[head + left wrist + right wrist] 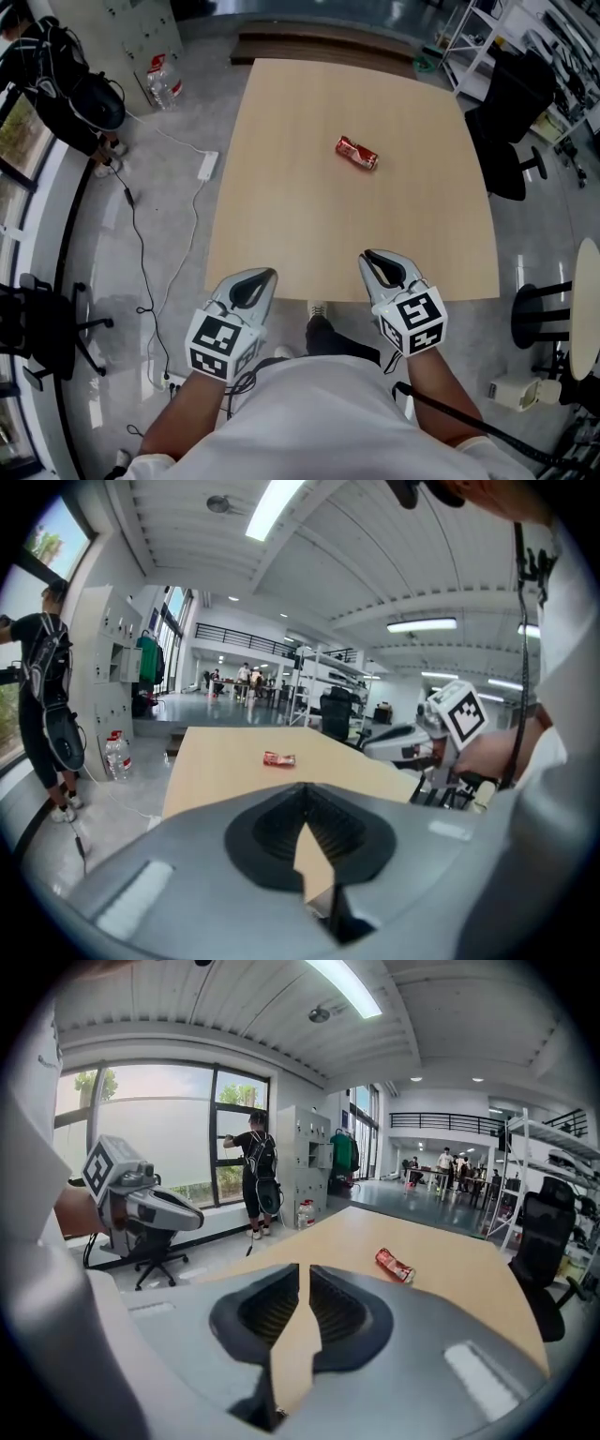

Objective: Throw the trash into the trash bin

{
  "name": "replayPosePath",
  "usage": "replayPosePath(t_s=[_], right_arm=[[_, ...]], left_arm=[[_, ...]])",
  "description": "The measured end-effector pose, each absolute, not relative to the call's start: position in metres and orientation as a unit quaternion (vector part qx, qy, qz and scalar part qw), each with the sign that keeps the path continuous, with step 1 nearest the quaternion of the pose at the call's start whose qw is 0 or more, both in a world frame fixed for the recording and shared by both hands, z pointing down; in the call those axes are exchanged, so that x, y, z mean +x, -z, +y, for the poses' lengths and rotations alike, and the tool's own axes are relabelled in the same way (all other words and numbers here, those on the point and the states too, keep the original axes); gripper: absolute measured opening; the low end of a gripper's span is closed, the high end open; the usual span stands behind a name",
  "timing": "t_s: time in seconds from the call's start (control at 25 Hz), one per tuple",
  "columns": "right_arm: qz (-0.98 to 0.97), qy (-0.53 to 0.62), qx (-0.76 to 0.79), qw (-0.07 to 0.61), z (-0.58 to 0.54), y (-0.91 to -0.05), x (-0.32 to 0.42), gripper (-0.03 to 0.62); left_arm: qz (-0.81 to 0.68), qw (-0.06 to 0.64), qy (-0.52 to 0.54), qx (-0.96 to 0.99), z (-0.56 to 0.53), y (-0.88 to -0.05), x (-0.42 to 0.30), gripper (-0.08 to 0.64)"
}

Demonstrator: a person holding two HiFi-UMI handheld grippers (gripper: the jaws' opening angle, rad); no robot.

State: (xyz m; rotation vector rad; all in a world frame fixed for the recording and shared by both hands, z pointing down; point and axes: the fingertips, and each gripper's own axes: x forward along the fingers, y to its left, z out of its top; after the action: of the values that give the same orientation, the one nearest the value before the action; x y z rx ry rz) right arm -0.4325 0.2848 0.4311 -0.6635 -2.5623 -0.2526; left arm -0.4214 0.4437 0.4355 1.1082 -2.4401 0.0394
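Left gripper [267,274] and right gripper [367,255] hover empty at the near edge of the table [281,234].
Left jaws are closed together on nothing; right jaws stand slightly apart, nothing between them. A crushed red can [357,153] lies near the table's middle, slightly toward the far right corner, well apart from both.

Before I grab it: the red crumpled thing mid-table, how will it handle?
The red can looks crushed and dented, so probably light and easy to deform further under a squeeze. Flattened and lying on its side on the table, it likely won't roll much. Its glossy skin may slip; the creases should help grip.
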Motion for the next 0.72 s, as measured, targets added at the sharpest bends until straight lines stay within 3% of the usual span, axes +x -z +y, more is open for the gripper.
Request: replayPosePath(t_s=[0.72], right_arm=[[-0.881,0.310,-0.233,0.272,0.234,-0.493,-0.575,0.084]], left_arm=[[-0.881,0.280,-0.029,0.381,0.385,-0.468,-0.509,0.008]])
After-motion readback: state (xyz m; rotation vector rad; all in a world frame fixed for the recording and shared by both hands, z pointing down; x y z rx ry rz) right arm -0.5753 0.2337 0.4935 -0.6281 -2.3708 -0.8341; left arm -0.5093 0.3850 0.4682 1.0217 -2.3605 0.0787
